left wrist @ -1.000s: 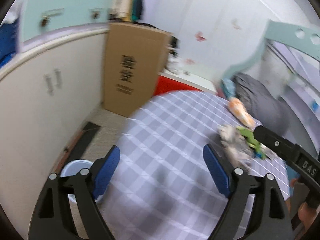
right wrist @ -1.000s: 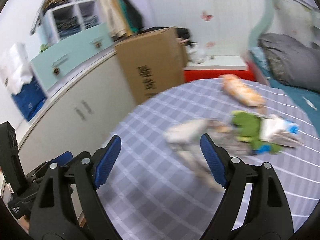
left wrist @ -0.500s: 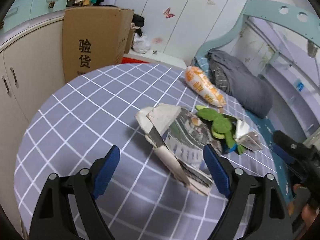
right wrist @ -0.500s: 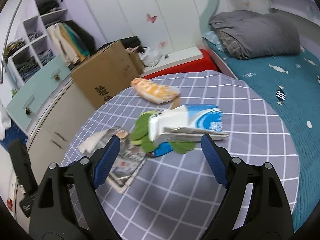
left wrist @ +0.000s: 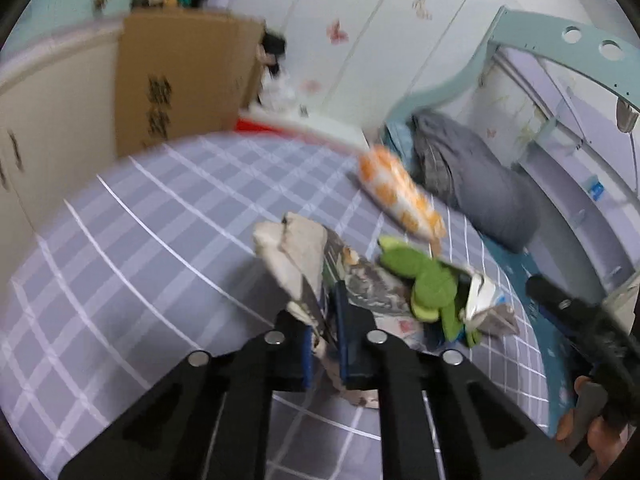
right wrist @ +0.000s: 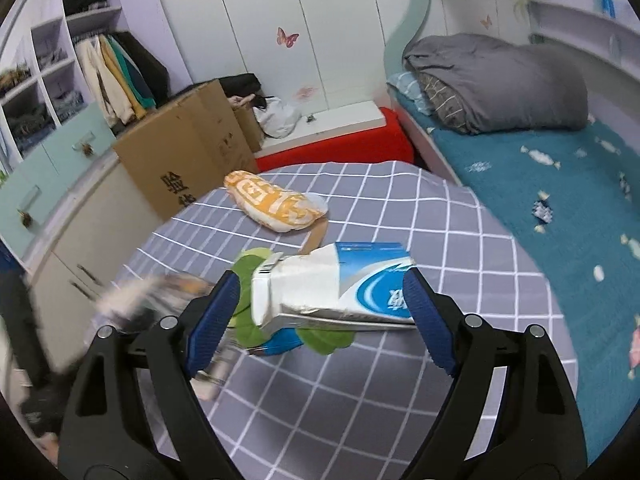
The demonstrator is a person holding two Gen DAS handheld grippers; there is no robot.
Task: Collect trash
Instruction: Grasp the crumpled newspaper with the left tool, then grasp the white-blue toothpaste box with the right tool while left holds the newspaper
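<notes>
On the round table with a grey checked cloth [left wrist: 120,264] lies a pile of trash. My left gripper [left wrist: 325,320] is shut on a folded printed paper [left wrist: 298,264] at its near edge. Beside it lie a green wrapper [left wrist: 430,280] and an orange snack bag [left wrist: 400,196]. My right gripper [right wrist: 320,312] is open, its jaws on either side of a flattened blue and white carton [right wrist: 336,288] that lies on the green wrapper [right wrist: 248,268]. The orange snack bag [right wrist: 276,204] lies beyond it. The paper shows blurred at the left of the right wrist view [right wrist: 152,296].
A brown cardboard box [right wrist: 188,160] stands past the table's far edge by white cabinets [right wrist: 72,232]. A bed with a teal cover [right wrist: 560,184] and a grey quilt [right wrist: 500,84] runs along the right side. The right gripper's body shows in the left wrist view [left wrist: 580,320].
My left gripper has closed on the folded paper; it was open around it before. My right gripper has moved closer to the blue and white carton and stays open.
</notes>
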